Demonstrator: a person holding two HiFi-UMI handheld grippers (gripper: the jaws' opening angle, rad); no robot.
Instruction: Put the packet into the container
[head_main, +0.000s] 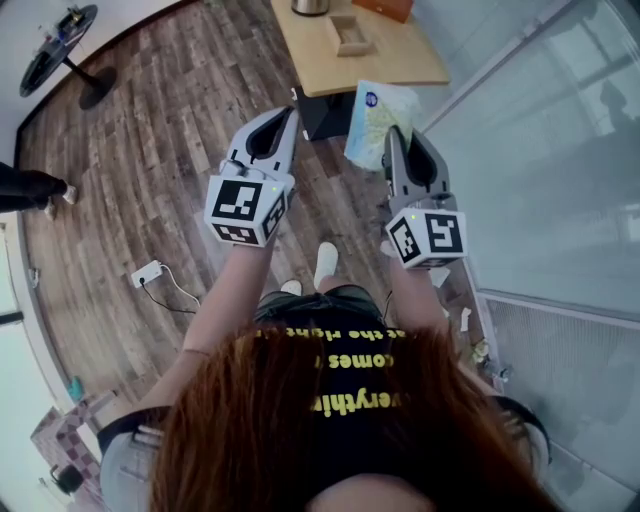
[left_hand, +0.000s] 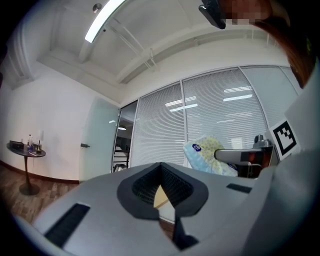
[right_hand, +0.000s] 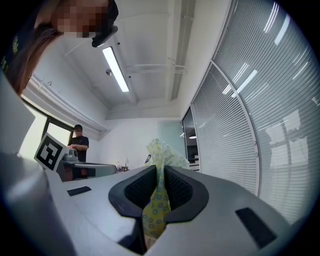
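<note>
Head view: grips the packet (head_main: 378, 118) with the right tool (head_main: 396, 135), up in the air, long side pointing ahead. Still short of the container (head_main: 350, 35) on the surface (head_main: 400, 68), ahead and a bit left.

Left gripper view: shows the left tool (left_hand: 161, 167) closed, nothing inside; packet (left_hand: 207, 152) off to the right.

Right gripper view: squeezes the packet's (right_hand: 159, 200) thin edge.

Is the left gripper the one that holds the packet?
No: the right gripper view shows the packet pinched between the jaws of the right gripper.
</note>
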